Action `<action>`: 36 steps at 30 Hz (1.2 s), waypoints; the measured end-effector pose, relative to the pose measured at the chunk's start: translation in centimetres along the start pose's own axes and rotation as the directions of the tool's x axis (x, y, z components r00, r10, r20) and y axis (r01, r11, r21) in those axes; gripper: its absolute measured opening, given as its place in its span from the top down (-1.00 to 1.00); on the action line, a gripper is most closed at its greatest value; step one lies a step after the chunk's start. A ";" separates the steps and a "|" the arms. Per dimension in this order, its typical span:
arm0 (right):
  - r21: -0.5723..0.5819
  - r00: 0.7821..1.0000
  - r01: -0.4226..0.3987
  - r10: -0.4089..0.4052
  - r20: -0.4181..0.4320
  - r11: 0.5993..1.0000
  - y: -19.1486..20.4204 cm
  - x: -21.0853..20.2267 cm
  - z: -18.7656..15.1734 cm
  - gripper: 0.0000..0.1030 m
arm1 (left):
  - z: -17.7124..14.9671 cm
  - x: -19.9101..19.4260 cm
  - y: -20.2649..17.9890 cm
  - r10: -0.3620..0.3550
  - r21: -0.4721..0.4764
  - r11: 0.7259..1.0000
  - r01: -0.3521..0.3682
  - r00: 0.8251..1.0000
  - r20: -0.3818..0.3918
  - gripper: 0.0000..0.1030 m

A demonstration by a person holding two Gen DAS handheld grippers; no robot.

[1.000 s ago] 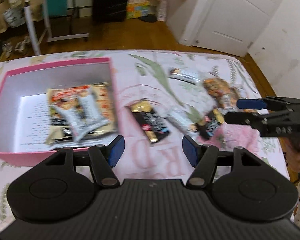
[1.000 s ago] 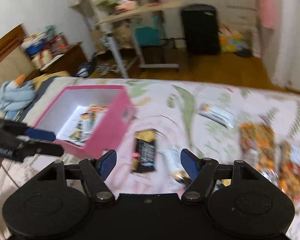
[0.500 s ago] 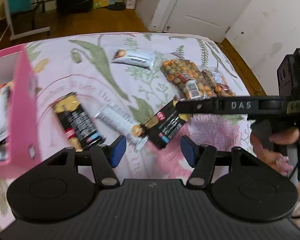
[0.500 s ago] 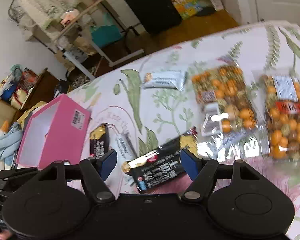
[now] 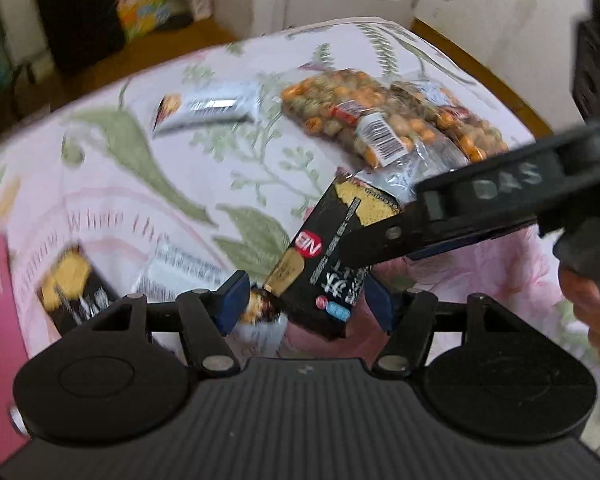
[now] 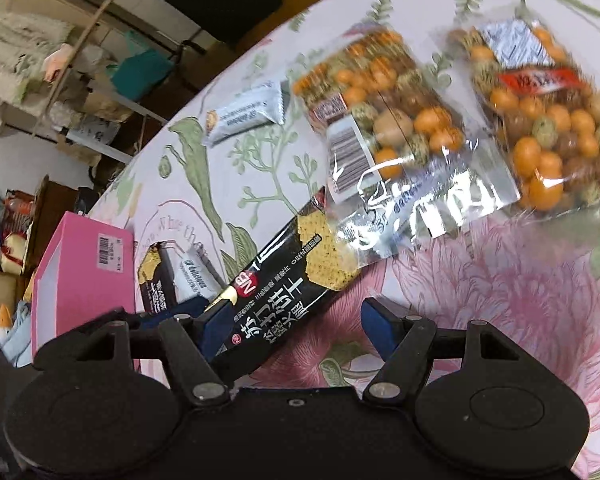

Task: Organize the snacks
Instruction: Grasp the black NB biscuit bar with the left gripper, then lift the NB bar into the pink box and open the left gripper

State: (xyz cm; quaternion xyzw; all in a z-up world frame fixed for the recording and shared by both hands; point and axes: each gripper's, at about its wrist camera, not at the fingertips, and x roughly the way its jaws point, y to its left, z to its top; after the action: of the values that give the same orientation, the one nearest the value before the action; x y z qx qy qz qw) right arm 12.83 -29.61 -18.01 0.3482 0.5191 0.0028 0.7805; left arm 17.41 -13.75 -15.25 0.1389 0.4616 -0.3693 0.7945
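Between both tools lies the black cracker pack (image 6: 288, 292), long axis running diagonally toward the nut bags (image 6: 384, 120). Left gripper (image 5: 306, 304) and right gripper (image 6: 290, 328) both straddle its near end, jaws open, gripping nothing.

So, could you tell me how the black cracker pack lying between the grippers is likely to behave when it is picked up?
The black cracker pack looks long and flat-sided, so it will probably stay fairly stiff. Its glossy wrapper may be slippery under the pads. Its printed picture suggests crackers, so a hard squeeze could break them.
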 end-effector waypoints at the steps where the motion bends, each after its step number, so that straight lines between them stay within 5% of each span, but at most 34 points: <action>1: 0.015 1.000 0.001 -0.001 0.001 1.000 0.0 0.3 0.1 -0.46 | 0.1 0.2 -0.3 0.003 0.031 1.000 -0.003 1.000 -0.003 -0.26; 5: 0.081 1.000 -0.021 0.020 0.014 0.996 -0.1 1.0 0.6 -0.49 | 0.5 1.6 -1.2 0.000 0.145 0.989 0.005 0.999 -0.034 -0.30; 11: 0.116 0.999 0.004 -0.009 0.041 0.993 0.3 2.1 1.2 -0.49 | 0.0 3.1 -2.1 0.031 0.184 0.983 -0.023 0.999 -0.037 -0.27; 14: 0.087 0.998 0.030 -0.035 0.054 0.996 0.9 2.2 1.0 -0.35 | -0.6 2.4 -3.0 0.038 0.201 0.979 -0.036 0.999 -0.006 0.02; 17: 0.046 0.993 0.094 -0.097 0.063 0.995 1.4 2.1 0.6 0.01 | -0.8 1.9 -2.9 0.026 0.156 0.988 -0.020 0.999 -0.033 0.08; 20: 0.023 0.995 0.082 -0.083 0.048 0.996 1.3 1.8 0.4 0.12 | -0.7 1.3 -2.3 0.005 0.087 0.996 0.001 0.998 -0.068 0.09; 36: -0.178 1.000 0.005 -0.001 0.019 0.984 5.3 -3.0 -5.0 0.20 | -3.9 -7.1 -1.4 -0.054 -0.040 0.998 0.051 0.995 -0.083 0.09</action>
State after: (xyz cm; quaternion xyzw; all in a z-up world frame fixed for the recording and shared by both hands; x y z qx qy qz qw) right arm 9.30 -24.00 -13.77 0.2763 0.5101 0.0448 0.8133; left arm 11.83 -9.25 -11.18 0.1270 0.5050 -0.3753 0.7668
